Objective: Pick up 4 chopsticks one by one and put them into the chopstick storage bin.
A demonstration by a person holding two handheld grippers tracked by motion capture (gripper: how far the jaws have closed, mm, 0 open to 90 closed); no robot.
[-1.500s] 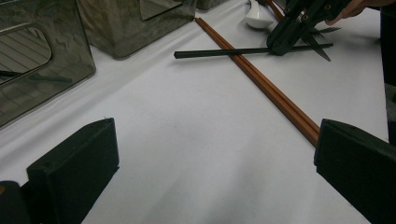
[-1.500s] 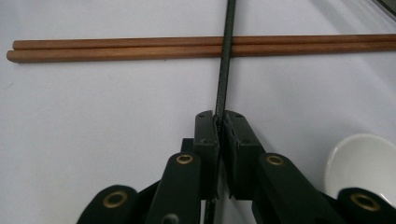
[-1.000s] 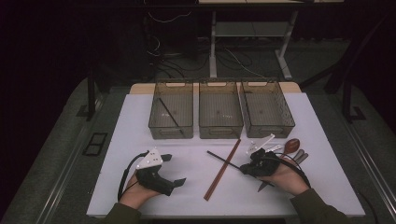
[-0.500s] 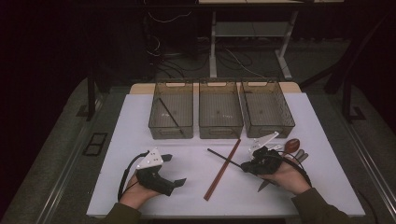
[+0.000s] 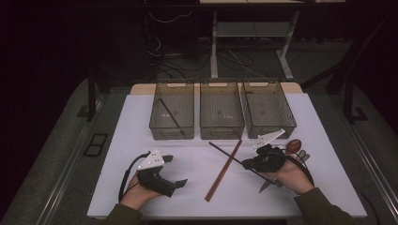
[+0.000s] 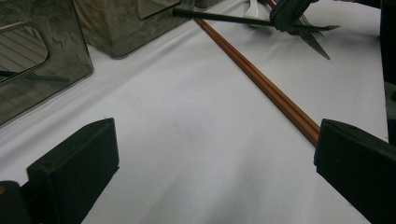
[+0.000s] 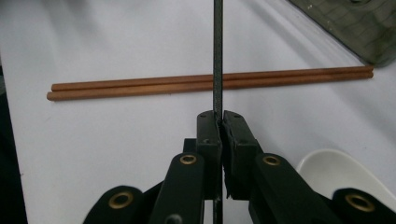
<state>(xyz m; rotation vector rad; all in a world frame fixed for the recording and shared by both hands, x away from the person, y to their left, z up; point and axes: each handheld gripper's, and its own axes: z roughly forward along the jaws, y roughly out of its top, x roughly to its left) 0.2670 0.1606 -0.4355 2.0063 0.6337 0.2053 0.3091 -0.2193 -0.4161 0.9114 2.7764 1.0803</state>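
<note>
Dim lab: white-covered table [image 5: 141,117], floor cables [image 5: 164,51], desk frame [image 5: 248,30].

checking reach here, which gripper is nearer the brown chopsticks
Right. The right gripper, shut on a black chopstick that crosses over the brown chopsticks, sits just beside them. The left gripper is open, farther off to their other side.

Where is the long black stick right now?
In the high view the black chopstick is at the right of the table, pinched in the right gripper. It crosses over the brown chopsticks, just in front of the middle bin.
</note>
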